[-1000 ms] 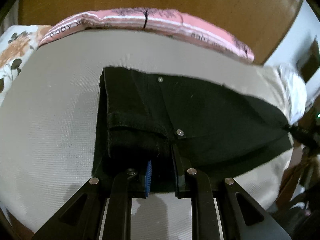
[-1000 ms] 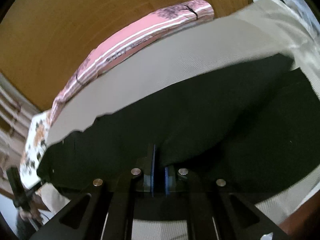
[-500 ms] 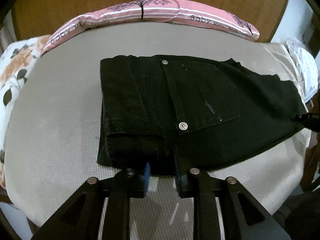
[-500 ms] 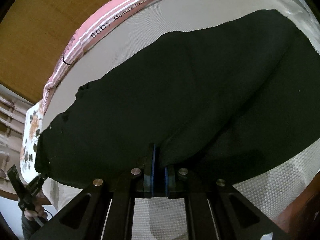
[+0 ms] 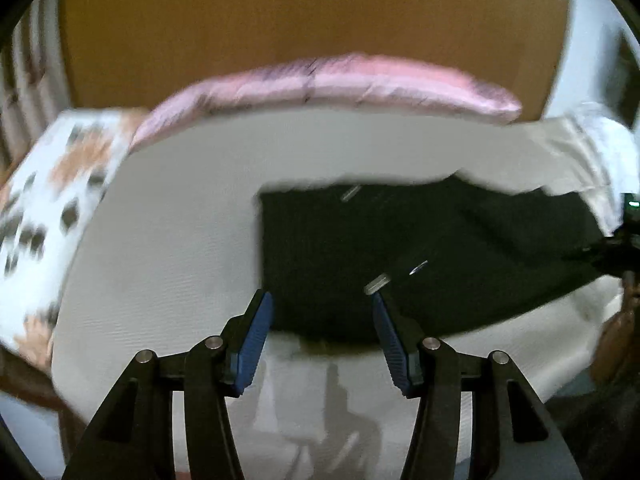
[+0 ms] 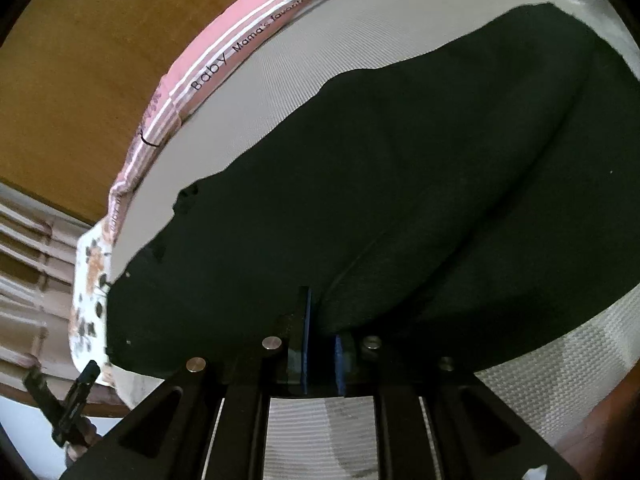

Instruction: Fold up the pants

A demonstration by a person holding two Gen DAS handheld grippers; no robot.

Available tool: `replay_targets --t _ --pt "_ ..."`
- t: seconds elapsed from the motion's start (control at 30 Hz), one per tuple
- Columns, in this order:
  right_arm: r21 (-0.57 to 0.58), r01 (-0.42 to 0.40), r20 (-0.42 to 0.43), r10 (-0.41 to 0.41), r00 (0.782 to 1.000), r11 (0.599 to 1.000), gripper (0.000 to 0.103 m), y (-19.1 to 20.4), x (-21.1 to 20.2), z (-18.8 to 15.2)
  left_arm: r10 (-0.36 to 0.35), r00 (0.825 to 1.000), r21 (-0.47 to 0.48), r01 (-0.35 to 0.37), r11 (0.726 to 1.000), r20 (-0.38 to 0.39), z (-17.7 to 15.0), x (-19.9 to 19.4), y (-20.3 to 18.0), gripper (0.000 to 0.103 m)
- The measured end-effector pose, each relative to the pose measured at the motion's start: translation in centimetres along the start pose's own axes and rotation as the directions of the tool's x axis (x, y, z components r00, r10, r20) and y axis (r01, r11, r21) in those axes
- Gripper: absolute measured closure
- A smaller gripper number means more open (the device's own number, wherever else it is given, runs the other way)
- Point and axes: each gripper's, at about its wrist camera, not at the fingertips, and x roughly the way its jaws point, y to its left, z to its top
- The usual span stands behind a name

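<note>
Black pants point(image 5: 400, 248) lie folded on the grey woven bed surface point(image 5: 180, 220), waistband rivets showing. My left gripper point(image 5: 320, 300) hovers over their near edge, its jaws opening, with nothing pinched between the blue pads; this view is motion-blurred. In the right wrist view the pants point(image 6: 400, 184) spread wide across the surface. My right gripper point(image 6: 322, 316) sits low at their near edge with a fold of the black fabric between its pads, the jaws just starting to part. The left gripper point(image 6: 68, 404) also shows at the lower left there.
A pink striped pillow point(image 5: 340, 80) lies along the far edge below a wooden headboard point(image 5: 312, 8). A floral cloth point(image 5: 60, 184) covers the left end. White crumpled bedding point(image 5: 600, 140) sits at the right. The bed's near edge point(image 6: 540, 380) is close to the right gripper.
The left gripper let go of the waistband corner, spread its jaws and pulled up and back. The right gripper sank with the fabric, which now lies spread on the bed.
</note>
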Motion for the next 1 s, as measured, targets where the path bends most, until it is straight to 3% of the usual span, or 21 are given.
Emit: replay_targets --t 0.1,0.17,0.27,0.37,0.5,0.73,0.8,0.83,0.93,1.0 --pt "0.035 -0.045 0.000 0.045 0.999 0.998 0.092 -0.1 -0.4 0.5 -0.104 0.993 0.125 0.096 0.987 0.057 1.8 -0.1 -5.4 0.049" --pt "0.057 -0.070 0.001 0.070 0.998 0.996 0.091 -0.2 -0.6 0.9 -0.184 0.982 0.175 0.174 0.969 0.047 2.5 0.8 -8.2 0.049" --pt "0.074 -0.097 0.005 0.097 0.995 0.993 0.091 -0.1 -0.9 1.3 -0.300 0.954 0.269 0.293 0.917 -0.016 3.2 3.1 -13.8 0.049" --pt "0.070 -0.105 0.010 0.104 0.995 0.992 0.091 0.3 -1.2 1.6 -0.352 0.932 0.379 0.355 0.854 -0.079 2.6 5.3 -19.4 0.049" --pt "0.060 -0.109 0.012 0.108 0.994 0.992 0.091 0.5 -1.4 1.9 -0.376 0.914 0.426 0.403 0.810 -0.151 2.1 8.1 -24.2 0.049" --pt "0.084 -0.145 0.016 0.145 0.989 0.986 0.091 0.4 -1.5 2.3 -0.336 0.920 0.456 0.392 0.799 -0.203 1.5 11.0 -28.6 0.050" --pt "0.082 -0.154 0.016 0.153 0.988 0.985 0.091 0.5 -1.4 2.5 -0.314 0.925 0.467 0.379 0.799 -0.214 1.5 11.7 -29.3 0.069" --pt "0.079 -0.155 0.017 0.155 0.988 0.985 0.091 0.5 -1.4 2.5 -0.293 0.932 0.476 0.361 0.802 -0.213 1.6 12.2 -29.6 0.088" --pt "0.074 -0.151 0.012 0.151 0.988 0.986 0.090 0.1 -1.3 2.8 -0.291 0.928 0.443 0.369 0.817 -0.234 2.1 13.3 -29.4 0.097" --pt "0.083 -0.138 0.035 0.136 0.990 0.987 0.086 -0.4 -1.6 3.0 -0.299 0.928 0.422 0.369 0.828 -0.225 2.5 13.5 -28.9 0.097"
